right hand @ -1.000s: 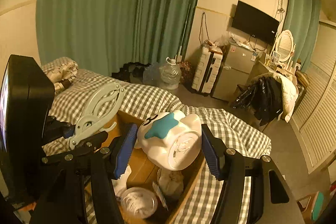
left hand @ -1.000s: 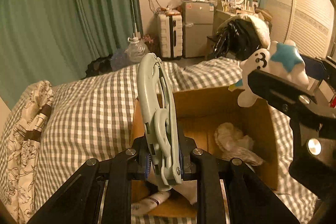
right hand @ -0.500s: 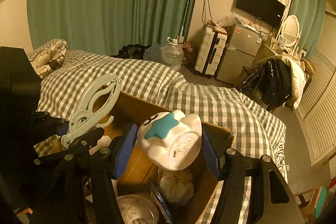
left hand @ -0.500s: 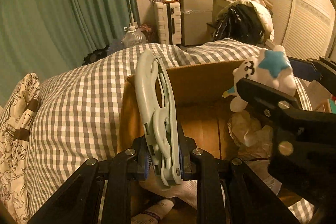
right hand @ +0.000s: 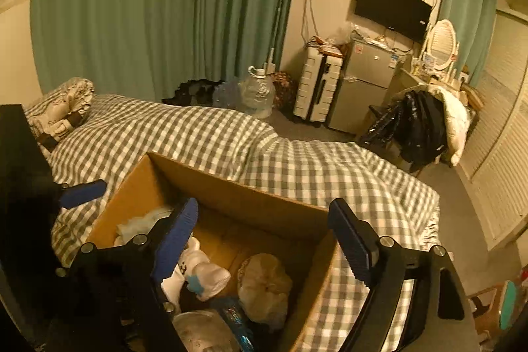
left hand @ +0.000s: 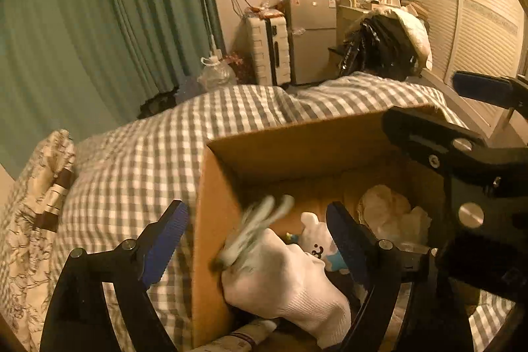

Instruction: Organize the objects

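cardboard box (right hand: 231, 187) holds the plush toy (right hand: 201, 276) — left gripper (left hand: 254, 240) and right gripper (right hand: 264, 236) fingers spread, empty.

Black fingers (left hand: 356, 256), blue ribbed pads (right hand: 176, 240), silver screws (left hand: 471, 215)

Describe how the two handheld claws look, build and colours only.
Both the left claw and right claw have matte black angular frames joined by silver round bolts. Each finger carries a ribbed blue rubber pad. No cables, markings or sleeves show.

Both wrist views close above cardboard box (left hand: 264, 150) (right hand: 250, 197), facing across bed (left hand: 138, 160) (right hand: 184, 134).
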The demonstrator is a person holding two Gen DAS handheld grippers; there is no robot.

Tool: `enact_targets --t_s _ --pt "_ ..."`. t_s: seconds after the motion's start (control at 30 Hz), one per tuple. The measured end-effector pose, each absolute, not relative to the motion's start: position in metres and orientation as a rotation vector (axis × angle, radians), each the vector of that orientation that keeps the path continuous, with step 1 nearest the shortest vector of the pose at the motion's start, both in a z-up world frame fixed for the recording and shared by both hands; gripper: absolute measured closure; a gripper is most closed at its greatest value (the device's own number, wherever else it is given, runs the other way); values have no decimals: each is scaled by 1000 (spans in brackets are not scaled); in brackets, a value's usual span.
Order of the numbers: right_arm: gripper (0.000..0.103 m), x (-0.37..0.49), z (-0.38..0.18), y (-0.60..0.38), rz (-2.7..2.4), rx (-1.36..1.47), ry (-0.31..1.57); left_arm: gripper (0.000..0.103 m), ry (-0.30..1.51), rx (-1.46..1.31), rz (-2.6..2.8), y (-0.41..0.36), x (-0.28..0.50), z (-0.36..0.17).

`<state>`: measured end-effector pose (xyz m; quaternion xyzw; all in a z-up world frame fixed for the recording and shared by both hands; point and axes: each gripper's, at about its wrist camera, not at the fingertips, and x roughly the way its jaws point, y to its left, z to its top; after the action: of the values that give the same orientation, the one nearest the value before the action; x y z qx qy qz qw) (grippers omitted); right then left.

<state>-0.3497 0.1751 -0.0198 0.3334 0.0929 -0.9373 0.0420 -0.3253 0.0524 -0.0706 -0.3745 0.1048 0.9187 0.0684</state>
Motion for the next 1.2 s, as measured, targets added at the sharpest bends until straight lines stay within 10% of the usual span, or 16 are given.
enact_targets --t_s 0.7,1.2 --pt "0 -160 118 206 -3137 602 169 0 99 -560 2950 4 -154 96" --pt "0 -59 54 200 -3186 481 139 0 155 -414 3048 10 -54 36"
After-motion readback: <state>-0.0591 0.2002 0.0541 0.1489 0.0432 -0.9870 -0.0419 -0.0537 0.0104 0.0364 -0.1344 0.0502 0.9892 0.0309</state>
